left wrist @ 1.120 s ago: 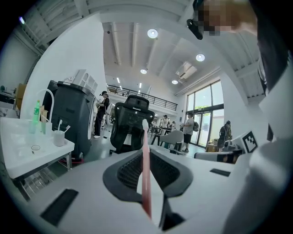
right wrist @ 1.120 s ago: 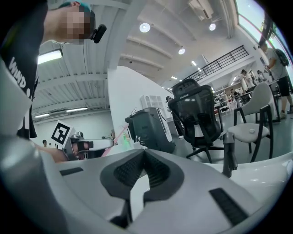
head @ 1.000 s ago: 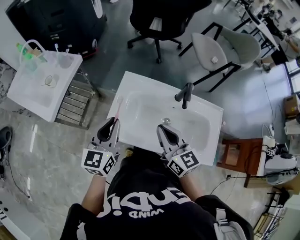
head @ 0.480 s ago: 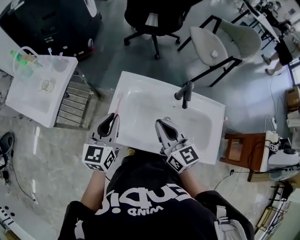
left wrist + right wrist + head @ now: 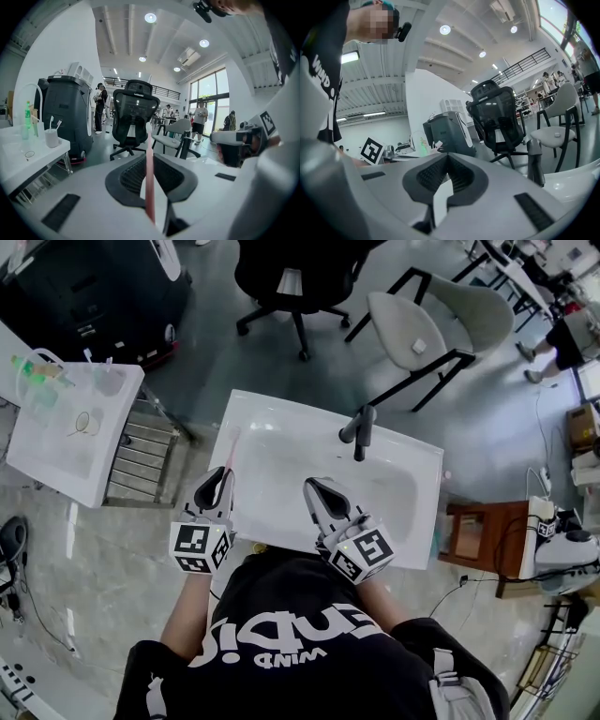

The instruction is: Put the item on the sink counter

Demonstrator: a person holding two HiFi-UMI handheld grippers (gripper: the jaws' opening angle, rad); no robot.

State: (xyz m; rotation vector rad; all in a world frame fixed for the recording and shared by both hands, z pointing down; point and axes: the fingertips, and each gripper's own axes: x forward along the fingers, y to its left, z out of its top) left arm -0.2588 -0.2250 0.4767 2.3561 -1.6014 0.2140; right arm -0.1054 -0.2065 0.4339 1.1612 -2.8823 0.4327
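A thin pink toothbrush (image 5: 232, 448) sticks forward out of my left gripper (image 5: 221, 474), above the left rim of the white sink counter (image 5: 258, 418). In the left gripper view the toothbrush (image 5: 149, 178) stands upright between the jaws and my left gripper (image 5: 149, 157) is shut on it. My right gripper (image 5: 312, 487) hovers over the basin's near edge. In its own view my right gripper (image 5: 447, 158) is shut with nothing in it. The dark faucet (image 5: 357, 430) stands at the back of the basin.
A second white counter (image 5: 56, 451) at the left carries a cup of toothbrushes (image 5: 103, 379) and a green bottle (image 5: 28, 367). A black office chair (image 5: 291, 277) and a grey chair (image 5: 422, 324) stand beyond the sink. A wooden stool (image 5: 473, 540) is at the right.
The head view has drifted a little. Both grippers have edged slightly forward over the sink's near edge, the left one still holding the toothbrush.
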